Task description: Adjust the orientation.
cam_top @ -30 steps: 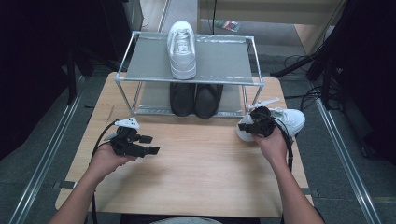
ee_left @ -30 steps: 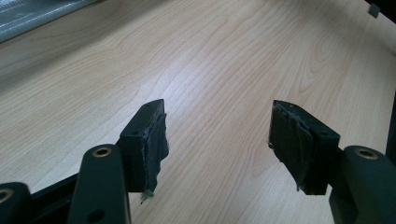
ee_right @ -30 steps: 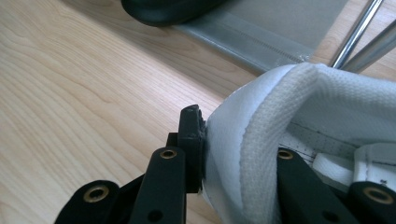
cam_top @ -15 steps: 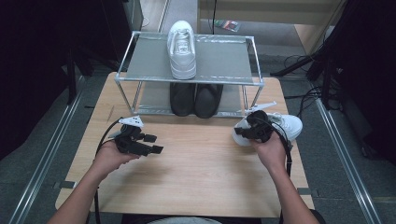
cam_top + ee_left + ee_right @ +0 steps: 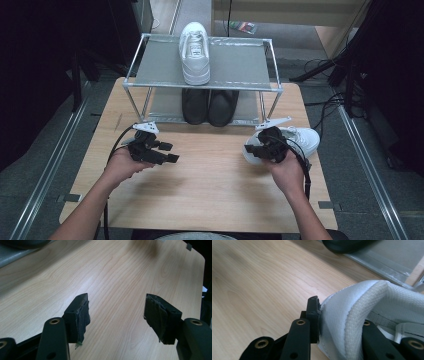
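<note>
The white sneaker (image 5: 295, 142), lying crosswise at the worktop's (image 5: 210, 200) right edge below the shoe rack (image 5: 230, 62), is clamped at its heel collar by the right gripper (image 5: 260, 149), while the left gripper (image 5: 167, 152) is held apart and empty well away.

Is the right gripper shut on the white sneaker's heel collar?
Yes. The right gripper clamps the white sneaker: one jaw outside the collar, one inside.
</note>
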